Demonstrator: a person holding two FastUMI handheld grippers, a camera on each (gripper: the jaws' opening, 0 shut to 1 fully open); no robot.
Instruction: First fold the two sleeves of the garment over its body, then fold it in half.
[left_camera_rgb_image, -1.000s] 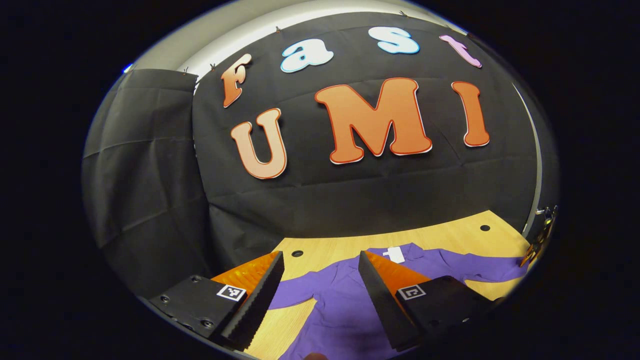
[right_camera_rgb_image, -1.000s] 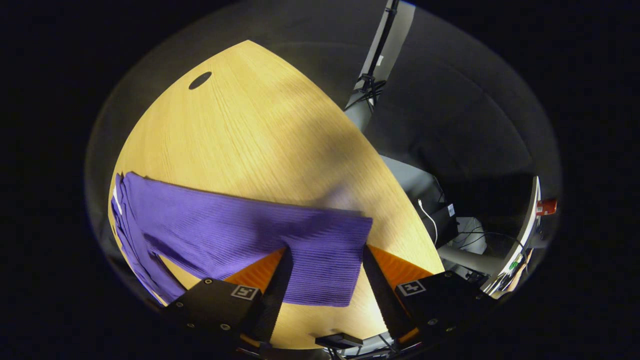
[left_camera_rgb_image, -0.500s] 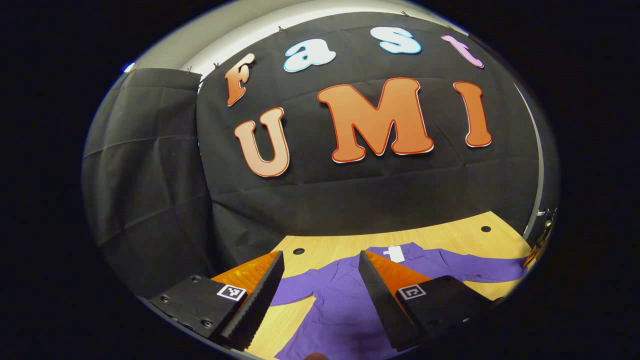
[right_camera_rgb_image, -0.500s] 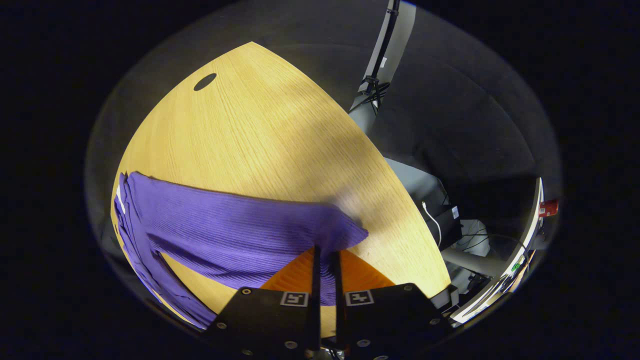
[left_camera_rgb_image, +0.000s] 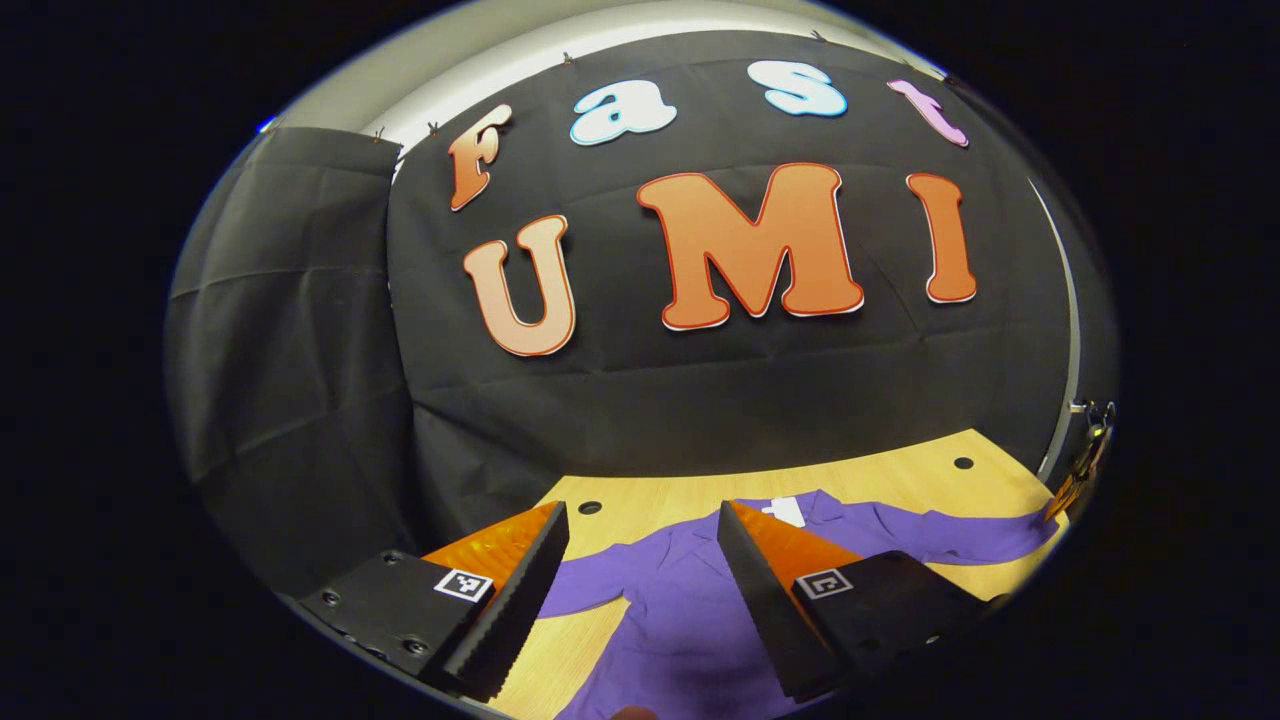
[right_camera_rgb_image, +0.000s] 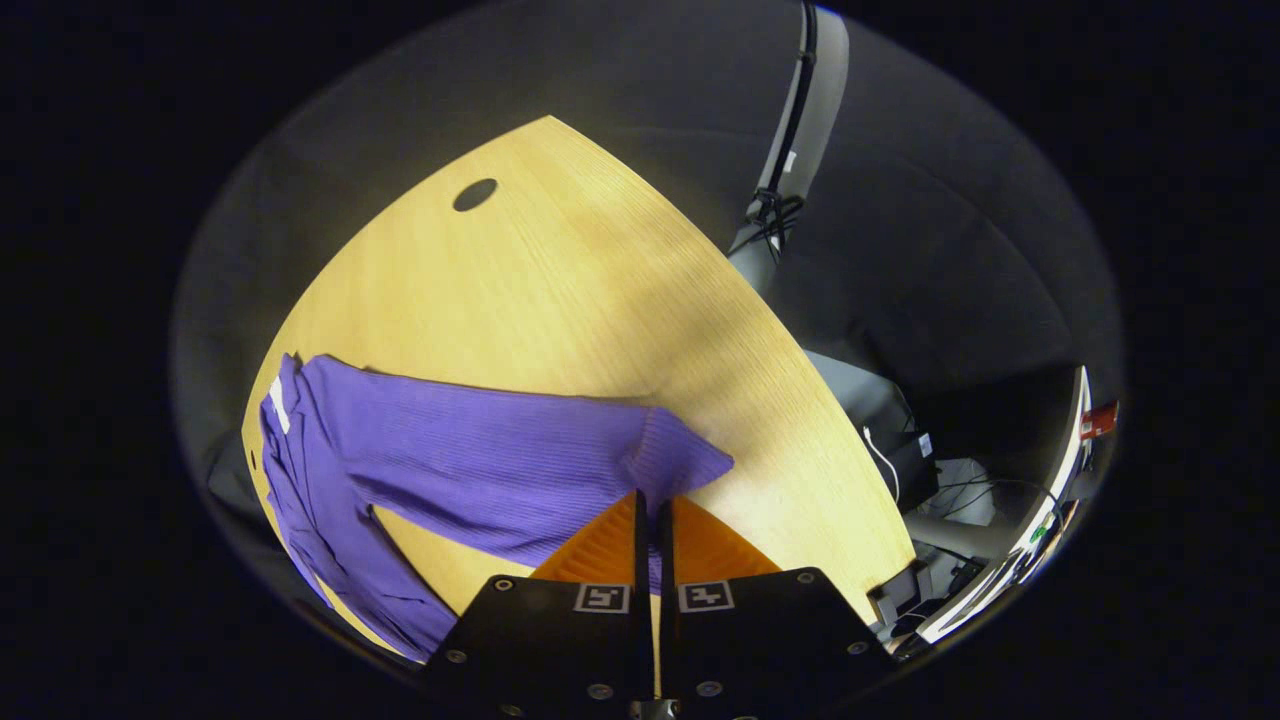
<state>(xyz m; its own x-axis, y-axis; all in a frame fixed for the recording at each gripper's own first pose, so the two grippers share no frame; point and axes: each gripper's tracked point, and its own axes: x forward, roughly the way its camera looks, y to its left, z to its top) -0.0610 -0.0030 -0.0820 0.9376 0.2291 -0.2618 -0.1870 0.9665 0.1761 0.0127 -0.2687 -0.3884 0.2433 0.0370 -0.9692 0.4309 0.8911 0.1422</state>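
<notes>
1. Left tongs (left_camera_rgb_image: 642, 560), at the bottom of the left gripper view, are spread wide with nothing between them, held above the purple garment (left_camera_rgb_image: 690, 610) that lies on the wooden bench (left_camera_rgb_image: 880, 478)

2. In that view the garment's body runs down to the lower centre of the frame, 1 sleeve reaches toward the lower left and the other (left_camera_rgb_image: 960, 540) stretches flat toward the right edge

3. Right tongs (right_camera_rgb_image: 648, 520), at the bottom centre of the right gripper view, are pressed together and pinching the cuff (right_camera_rgb_image: 675, 462) of the long sleeve (right_camera_rgb_image: 480, 460), which runs back to the garment at the left of the frame

4. My judgement: this is the 1st sleeve fold, only just gripped; neither sleeve lies over the body yet

5. Risk: the pinch looks to hold only a narrow bit of the cuff, which bunches at the tips; a quick pull could slip it free or drag the whole garment across the bench instead of folding it

6. Risk: the ribbed knit looks soft, so the sleeve may twist or land creased if carried low

7. Room: bare bench fills the upper part of the right gripper view; its curved edge runs close at the right of the cuff, with cables (right_camera_rgb_image: 880, 450) and equipment below, so the move should go toward frame left, away from that edge
</notes>
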